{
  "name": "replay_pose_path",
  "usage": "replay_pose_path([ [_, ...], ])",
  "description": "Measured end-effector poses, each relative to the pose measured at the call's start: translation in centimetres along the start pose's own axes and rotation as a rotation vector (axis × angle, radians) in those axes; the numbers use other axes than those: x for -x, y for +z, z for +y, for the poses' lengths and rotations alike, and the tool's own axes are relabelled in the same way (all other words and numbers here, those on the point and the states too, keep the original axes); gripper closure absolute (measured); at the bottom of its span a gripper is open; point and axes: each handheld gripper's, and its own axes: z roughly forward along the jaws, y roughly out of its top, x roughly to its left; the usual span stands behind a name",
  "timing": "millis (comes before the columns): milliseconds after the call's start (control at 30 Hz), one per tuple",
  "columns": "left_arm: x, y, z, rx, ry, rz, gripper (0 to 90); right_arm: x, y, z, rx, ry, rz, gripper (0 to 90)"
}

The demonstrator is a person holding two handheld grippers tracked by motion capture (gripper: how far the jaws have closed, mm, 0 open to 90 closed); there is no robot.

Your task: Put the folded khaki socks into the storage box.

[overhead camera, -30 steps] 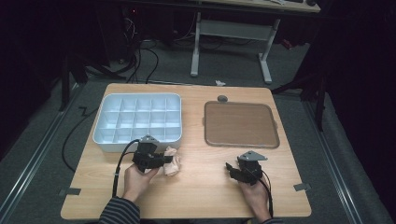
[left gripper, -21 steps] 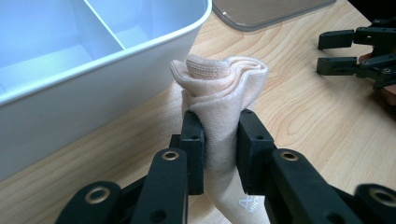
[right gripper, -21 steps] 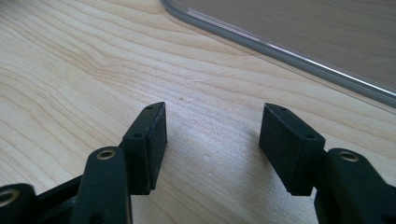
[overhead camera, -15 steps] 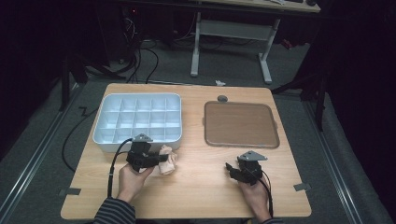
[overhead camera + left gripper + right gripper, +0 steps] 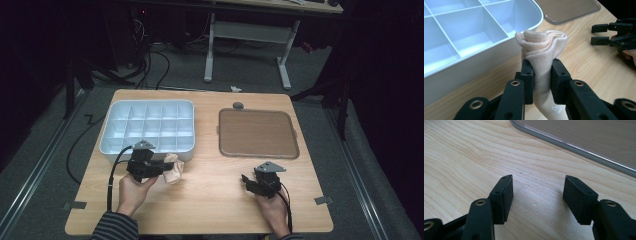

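Observation:
My left gripper [image 5: 541, 80] is shut on a rolled peach sock [image 5: 544, 50], its pads pinching the roll just below the top. From above, the sock [image 5: 172, 169] hangs beside the front right corner of the white divided tray [image 5: 150, 107], with the left gripper [image 5: 160, 169] just in front of that tray. My right gripper [image 5: 537, 197] stands open over bare wood with nothing between its fingers; in the high view the right gripper [image 5: 247, 181] rests near the table's front right.
A clear flat lid [image 5: 257, 132] lies on the wooden table [image 5: 210, 210] to the right of the tray, its edge [image 5: 579, 147] just beyond my right gripper. A small grey disc [image 5: 238, 105] sits behind the lid. Tape marks dot the table edges.
My left hand has carried the sock a little leftward and up, staying close to the tray's front edge. The right hand has not moved.

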Motion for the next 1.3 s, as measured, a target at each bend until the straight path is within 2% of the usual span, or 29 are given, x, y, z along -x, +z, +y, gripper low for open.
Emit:
replay_pose_path([
  [300, -0.5, -1.2, 0.6, 0.009, 0.02, 0.018, 75.5, 0.0, 0.0, 0.0, 0.0, 0.0, 0.0, 41.3],
  [667, -1.0, -2.2, 1.4, 0.029, 0.01, 0.023, 75.6, 0.0, 0.0, 0.0, 0.0, 0.0, 0.0, 41.1],
  [933, -1.7, -2.6, 1.7, 0.043, -0.015, 0.019, 75.8, 0.0, 0.0, 0.0, 0.0, -0.002, 0.0, 41.1],
  [1300, -2.3, -3.1, 2.3, 0.044, -0.01, 0.031, 76.3, 0.0, 0.0, 0.0, 0.0, 0.0, -0.001, 41.0],
])
